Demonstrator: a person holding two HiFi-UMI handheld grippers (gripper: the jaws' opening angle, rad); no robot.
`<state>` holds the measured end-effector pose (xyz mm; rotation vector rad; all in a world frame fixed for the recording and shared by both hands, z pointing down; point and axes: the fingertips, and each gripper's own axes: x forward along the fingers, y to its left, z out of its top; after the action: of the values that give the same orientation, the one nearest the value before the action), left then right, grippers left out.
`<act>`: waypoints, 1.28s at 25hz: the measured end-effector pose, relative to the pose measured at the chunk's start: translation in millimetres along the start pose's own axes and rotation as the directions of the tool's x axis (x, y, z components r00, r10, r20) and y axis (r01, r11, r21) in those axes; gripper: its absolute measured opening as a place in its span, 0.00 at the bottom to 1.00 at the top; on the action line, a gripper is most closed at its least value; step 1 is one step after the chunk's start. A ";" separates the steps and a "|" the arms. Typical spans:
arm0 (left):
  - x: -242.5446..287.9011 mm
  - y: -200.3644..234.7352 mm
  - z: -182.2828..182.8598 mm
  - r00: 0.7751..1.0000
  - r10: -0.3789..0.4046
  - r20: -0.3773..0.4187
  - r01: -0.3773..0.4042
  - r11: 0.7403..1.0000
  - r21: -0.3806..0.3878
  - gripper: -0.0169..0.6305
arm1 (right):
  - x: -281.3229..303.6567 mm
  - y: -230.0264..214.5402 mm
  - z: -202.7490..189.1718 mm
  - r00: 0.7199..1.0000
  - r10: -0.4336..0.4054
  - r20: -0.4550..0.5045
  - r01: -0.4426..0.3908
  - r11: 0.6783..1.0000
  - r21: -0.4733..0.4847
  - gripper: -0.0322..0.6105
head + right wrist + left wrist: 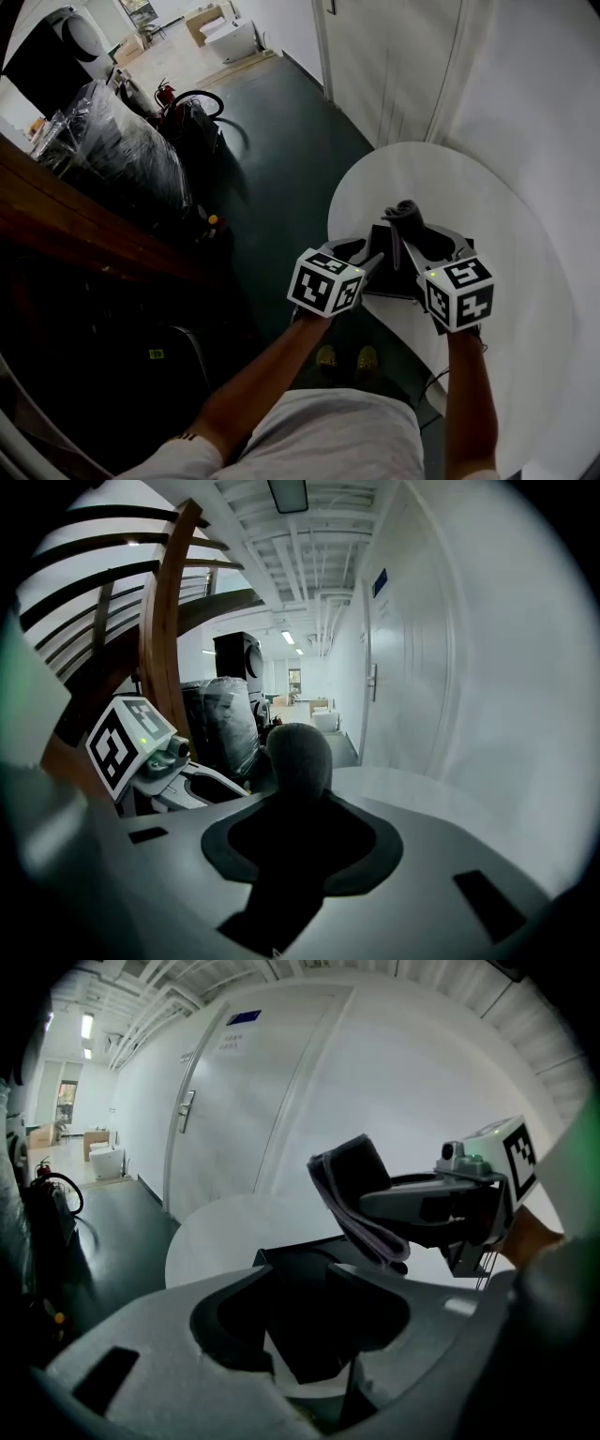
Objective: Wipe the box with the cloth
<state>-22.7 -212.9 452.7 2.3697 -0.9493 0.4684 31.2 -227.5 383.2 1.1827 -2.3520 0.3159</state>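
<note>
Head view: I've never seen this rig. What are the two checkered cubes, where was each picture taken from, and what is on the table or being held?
No robot here: a person holds a two-jaw gripper in each hand, and the patterned cubes are part of them. The head view comes from a camera on the person's head, looking down. The two gripper views ride on the grippers and look along their jaws. On the round white table lies a black box. The right gripper is shut on a dark cloth, above the box. The left gripper is open, with the box showing between its jaws.
</note>
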 end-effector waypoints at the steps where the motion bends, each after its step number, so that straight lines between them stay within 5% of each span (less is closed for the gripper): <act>1: 2.6 0.4 -1.9 1.000 0.002 -0.010 -0.002 1.000 -0.009 0.30 | 3.8 0.1 -2.6 1.000 0.009 -0.017 -0.009 1.000 0.000 0.22; 16: 24.9 6.4 -29.4 0.989 0.017 -0.146 -0.024 0.999 -0.047 0.31 | 50.1 8.8 -40.5 0.964 0.056 -0.261 -0.087 0.990 -0.111 0.22; 32: 26.2 6.6 -31.6 0.993 -0.015 -0.114 0.002 0.993 -0.115 0.27 | 55.5 -5.3 -63.7 0.940 0.010 -0.341 -0.067 0.985 -0.157 0.22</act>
<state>-12.9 -211.8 493.2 2.2180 -0.8892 0.5264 27.5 -242.9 466.3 0.9218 -2.0581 0.3033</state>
